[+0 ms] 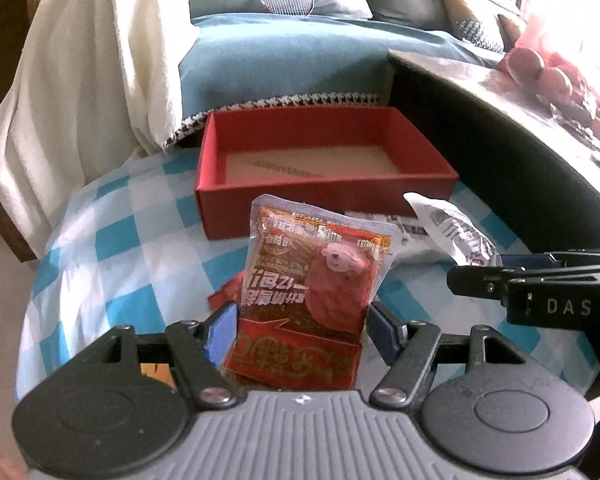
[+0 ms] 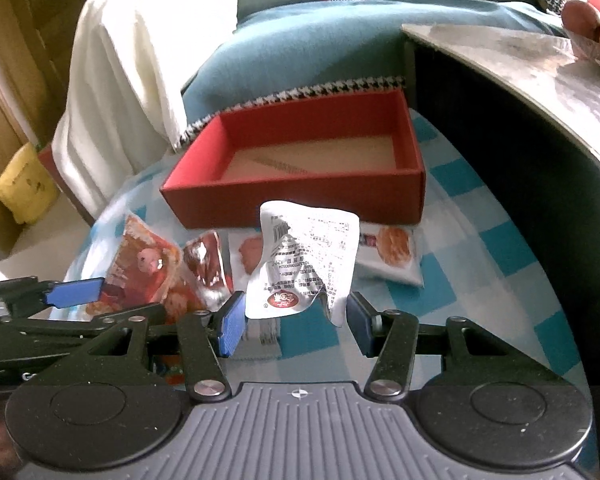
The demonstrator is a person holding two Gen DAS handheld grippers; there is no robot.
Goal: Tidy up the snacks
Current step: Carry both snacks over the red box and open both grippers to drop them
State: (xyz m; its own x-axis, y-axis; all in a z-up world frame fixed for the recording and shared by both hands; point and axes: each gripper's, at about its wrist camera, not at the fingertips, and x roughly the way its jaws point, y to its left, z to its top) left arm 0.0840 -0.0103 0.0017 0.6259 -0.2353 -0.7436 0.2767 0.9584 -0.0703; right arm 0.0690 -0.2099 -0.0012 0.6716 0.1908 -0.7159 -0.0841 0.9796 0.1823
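Pinched an orange snack packet [image 1: 312,280] upright across its lower half with the blue pads of the left gripper [image 1: 300,320], clear of the checked tablecloth [image 1: 120,220] and just short of the open red box [image 1: 228,212]. Clamped a crumpled silver packet [image 2: 304,264] the same way in the right gripper [image 2: 296,320], printed back toward the camera, lower corner folded under, also lifted off the cloth and in front of the box. Left several more snacks lying flat between the grippers and the box's near wall, among them a white packet with a pastry picture [image 2: 388,256] and a small dark red packet [image 2: 204,264]. Found nothing yet inside the box beyond its bare cardboard floor. Judged both held packets light, thin and soft: film that buckled under the squeeze instead of resisting, glossy enough to slip, with contents that could probably crush under a hard grip. Judged the sealed side edges or a flat seam the safest hold, low enough to stop the top flopping, with only modest pressure. Judged the drop into the box easy, given its wide mouth and low walls
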